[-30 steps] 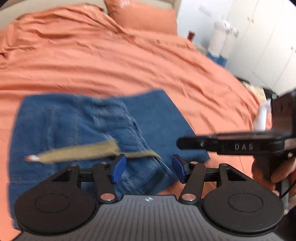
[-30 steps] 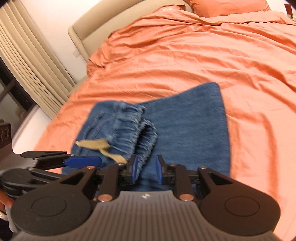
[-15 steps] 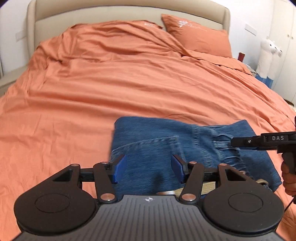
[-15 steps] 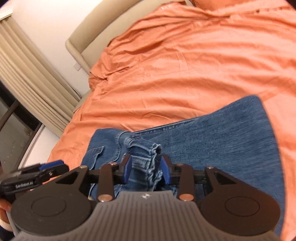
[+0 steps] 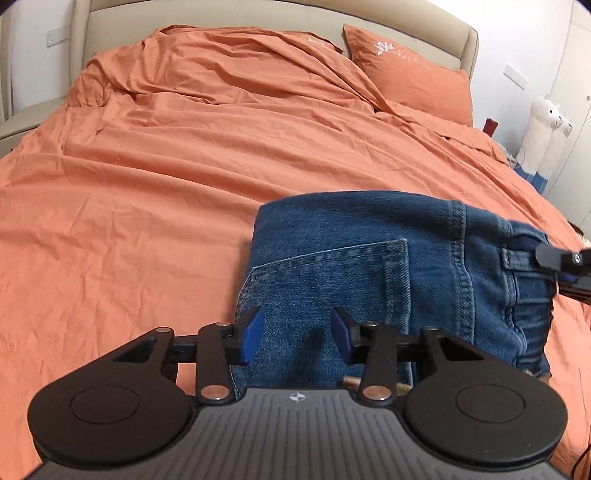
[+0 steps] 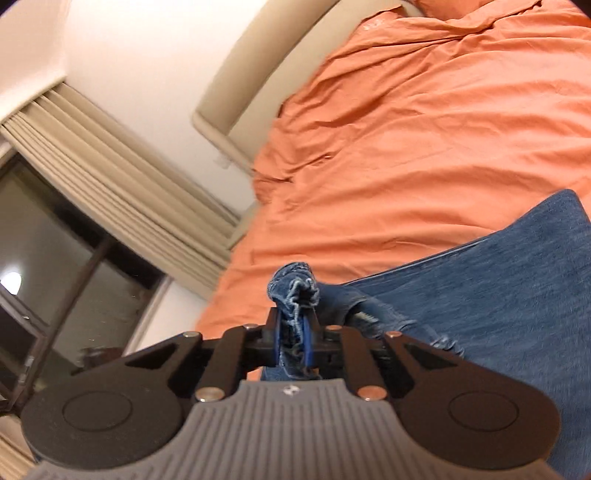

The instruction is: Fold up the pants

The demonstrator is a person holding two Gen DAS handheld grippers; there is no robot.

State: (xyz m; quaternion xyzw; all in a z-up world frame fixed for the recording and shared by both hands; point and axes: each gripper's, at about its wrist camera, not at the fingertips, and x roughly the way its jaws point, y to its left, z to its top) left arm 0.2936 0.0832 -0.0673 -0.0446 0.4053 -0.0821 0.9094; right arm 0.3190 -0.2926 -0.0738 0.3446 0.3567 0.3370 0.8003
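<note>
Left wrist view shows a big bed with a wrinkly orange cotton sheet [image 5: 207, 173] filling most of what lies ahead of the jaws. Far beyond them stands a smooth beige padded headboard [image 5: 258, 14], with a flat orange pillow [image 5: 413, 85] leaning near it, off to the right. Two fluffy white toy alpacas [image 5: 546, 129] stand past the bed's right edge.

Lying on the sheet are the folded blue denim pants [image 5: 388, 266]. The cloth is thick and rough, with pale stitched seams and a square back pocket facing up. The pile starts right between the jaws and runs ahead and to the right of them. Its long side goes left to right, and the waistband end with belt loops points right.

The left black gripper with blue pads [image 5: 297, 334] has its jaws spread wide, with only denim lying under the gap, and it grips nothing. At the right edge, a black finger tip of the other tool touches the waistband.

Right wrist view shows the right black gripper with blue pads [image 6: 293, 343] with its jaws squeezed tight on a bunched, frayed bit of the pants [image 6: 498, 295]. That bunch sticks up past the tips. The rest of the denim spreads flat to the right of the jaws. Off to the left hang ribbed beige curtains [image 6: 122, 184] beside a dark window [image 6: 51, 269].
</note>
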